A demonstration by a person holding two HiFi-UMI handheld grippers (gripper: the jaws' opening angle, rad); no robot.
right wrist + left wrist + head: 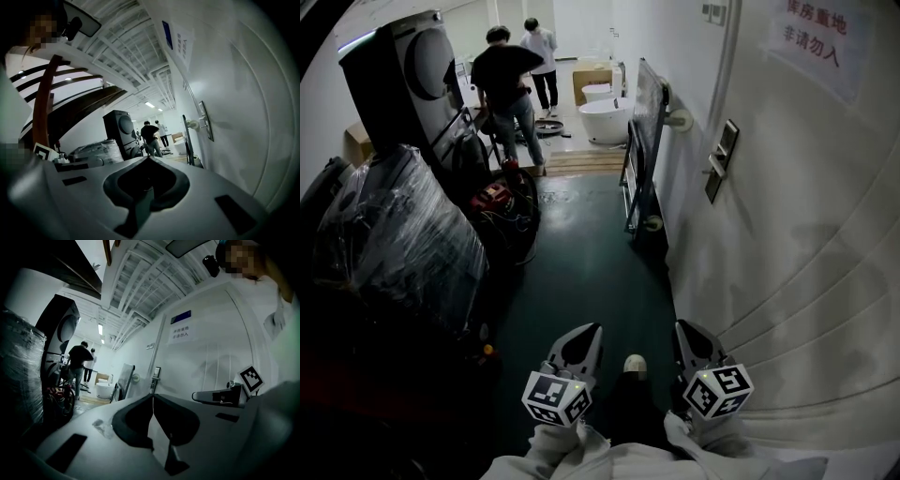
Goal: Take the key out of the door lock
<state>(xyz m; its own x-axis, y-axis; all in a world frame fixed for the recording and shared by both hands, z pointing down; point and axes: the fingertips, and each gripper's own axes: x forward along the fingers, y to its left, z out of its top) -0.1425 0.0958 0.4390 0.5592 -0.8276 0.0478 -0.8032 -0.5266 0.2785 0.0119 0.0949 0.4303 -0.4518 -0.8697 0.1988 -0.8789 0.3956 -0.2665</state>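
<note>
Since the door lock is well ahead on the white door along the right side, both tools hang low and roughly level in front of the person, above the dark green floor; I judge this to be the approach, with no reach begun. The left tool has its jaws pressed together with nothing between them. The right tool also looks closed and empty, its tips meeting; it is the one nearer the door, so it seems the likelier one to do the pulling, and its jaws would have to spread before they could pinch anything.

The lock shows as a narrow upright metal plate near the door's far edge, with a lever handle jutting from it; a paper sign hangs higher up on the same door. The key itself cannot be made out in any view, being too small at this range; by the task it should be in that plate.

Beyond the door a flat rack leans on the wall; across the corridor stands a bundle wrapped in plastic film; two people stand at the far end, well apart from the lock.
</note>
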